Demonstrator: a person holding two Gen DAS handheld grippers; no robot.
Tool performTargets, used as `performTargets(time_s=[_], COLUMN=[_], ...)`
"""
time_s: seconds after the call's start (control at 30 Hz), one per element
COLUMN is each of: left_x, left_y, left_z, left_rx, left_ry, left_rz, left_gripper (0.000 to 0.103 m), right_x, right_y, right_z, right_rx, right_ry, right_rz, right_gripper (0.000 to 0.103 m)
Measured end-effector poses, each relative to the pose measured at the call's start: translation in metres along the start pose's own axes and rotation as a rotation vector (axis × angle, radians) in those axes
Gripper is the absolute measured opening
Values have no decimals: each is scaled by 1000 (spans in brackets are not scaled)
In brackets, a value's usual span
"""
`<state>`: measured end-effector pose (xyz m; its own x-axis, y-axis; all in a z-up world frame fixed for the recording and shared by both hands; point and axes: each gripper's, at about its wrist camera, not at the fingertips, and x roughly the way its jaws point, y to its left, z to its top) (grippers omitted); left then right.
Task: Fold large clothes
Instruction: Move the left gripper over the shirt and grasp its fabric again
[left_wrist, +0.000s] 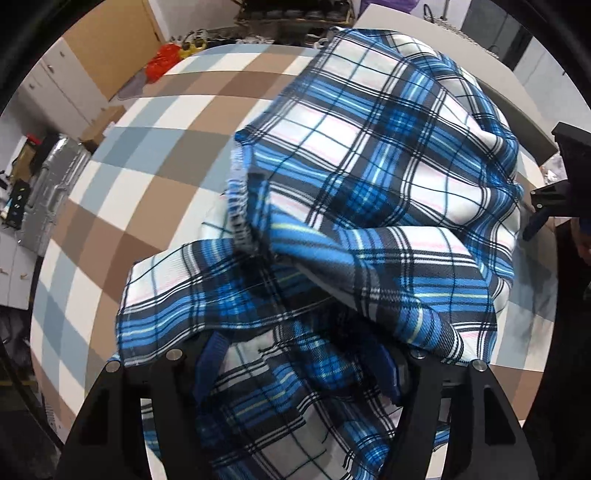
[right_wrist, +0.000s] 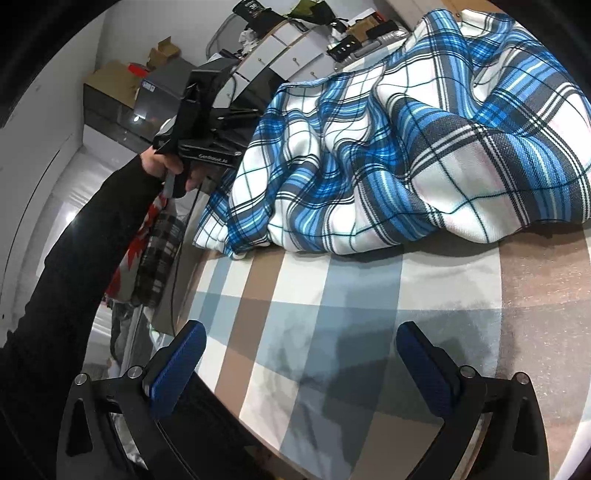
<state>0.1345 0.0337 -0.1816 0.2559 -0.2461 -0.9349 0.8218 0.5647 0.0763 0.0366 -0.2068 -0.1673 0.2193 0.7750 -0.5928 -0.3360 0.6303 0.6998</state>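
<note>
Checked tablecloth (right_wrist: 369, 314) in brown, grey-blue and white squares: covers the work surface and fills the lower half of the right wrist view and the left half of the left wrist view.

Blue plaid garment (right_wrist: 388, 155): a large piece of blue, white and black tartan cloth, lying crumpled in a heap on the tablecloth. In the right wrist view it occupies the far side of the surface, its nearest fold resting on the cloth well ahead of the right gripper. In the left wrist view it (left_wrist: 369, 177) rises in bunched folds and drapes over the gripper's front; a serged raw edge shows at centre left.

Person's left arm in a black sleeve (right_wrist: 66, 266): enters from the lower left of the right wrist view; the hand (right_wrist: 166, 166) grips the handle of the left tool beside the garment's near corner.

Left gripper (left_wrist: 295, 376): points steeply down into the heap. Plaid cloth lies between and over its blue pads; whether the pads actually press on the cloth cannot be told, since the folds hide the fingertips.

Right gripper (right_wrist: 299, 362): its two blue-padded fingers stand wide apart above bare tablecloth, with nothing between them.

Background: white cabinets (right_wrist: 291, 48) and cardboard boxes (right_wrist: 110, 79) along the wall.
</note>
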Motion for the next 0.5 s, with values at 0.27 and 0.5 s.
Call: performTargets(time_s=[0.27,0.5], left_x=[0,-9], left_y=[-19,-16], left_z=[0,-22], left_rx=[77,-1], left_ry=[35,88], left_rz=[-21,223], left_gripper=[7,1], right_x=[-4,-12], right_y=[0,0], right_z=[2,3], right_rx=[0,0], right_ry=[-8,-29], right_rz=[11,38], right_gripper=[103,103])
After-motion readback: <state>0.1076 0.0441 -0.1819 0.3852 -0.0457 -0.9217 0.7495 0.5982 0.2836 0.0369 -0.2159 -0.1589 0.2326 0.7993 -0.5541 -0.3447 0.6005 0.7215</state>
